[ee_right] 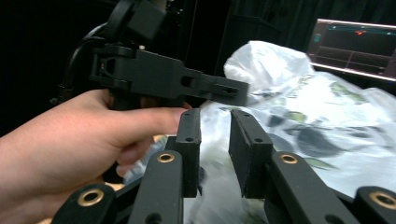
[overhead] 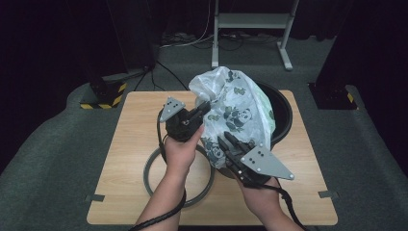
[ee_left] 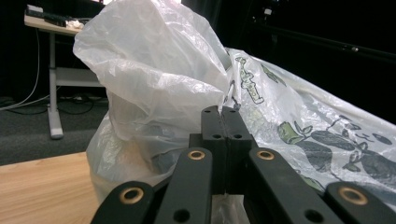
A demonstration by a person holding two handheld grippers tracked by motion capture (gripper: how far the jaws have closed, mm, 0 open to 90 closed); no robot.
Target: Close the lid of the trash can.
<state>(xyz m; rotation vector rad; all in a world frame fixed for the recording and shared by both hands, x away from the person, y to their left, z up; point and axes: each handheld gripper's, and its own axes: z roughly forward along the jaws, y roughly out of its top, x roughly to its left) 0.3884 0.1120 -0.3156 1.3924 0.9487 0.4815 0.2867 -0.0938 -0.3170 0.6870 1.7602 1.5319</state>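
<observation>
A white plastic bag (overhead: 235,103) printed with pandas sits bunched up in a black bin (overhead: 284,113) at the table's far right. My left gripper (overhead: 204,107) reaches in from the left and is shut on a fold of the bag's upper edge; the left gripper view shows its jaws pressed together with thin plastic (ee_left: 163,70) pinched at the tip (ee_left: 223,112). My right gripper (overhead: 226,139) is at the bag's near side. The right gripper view shows its jaws (ee_right: 215,121) apart, nothing pressed between them, the bag (ee_right: 299,93) behind and the left gripper (ee_right: 233,91) just above.
A grey ring (overhead: 149,168) lies flat on the wooden table (overhead: 134,125) under my left forearm. A white metal stand (overhead: 250,21) is on the floor beyond the table. Black posts with yellow-striped bases stand at both sides. A lit monitor (ee_right: 355,46) glows in the background.
</observation>
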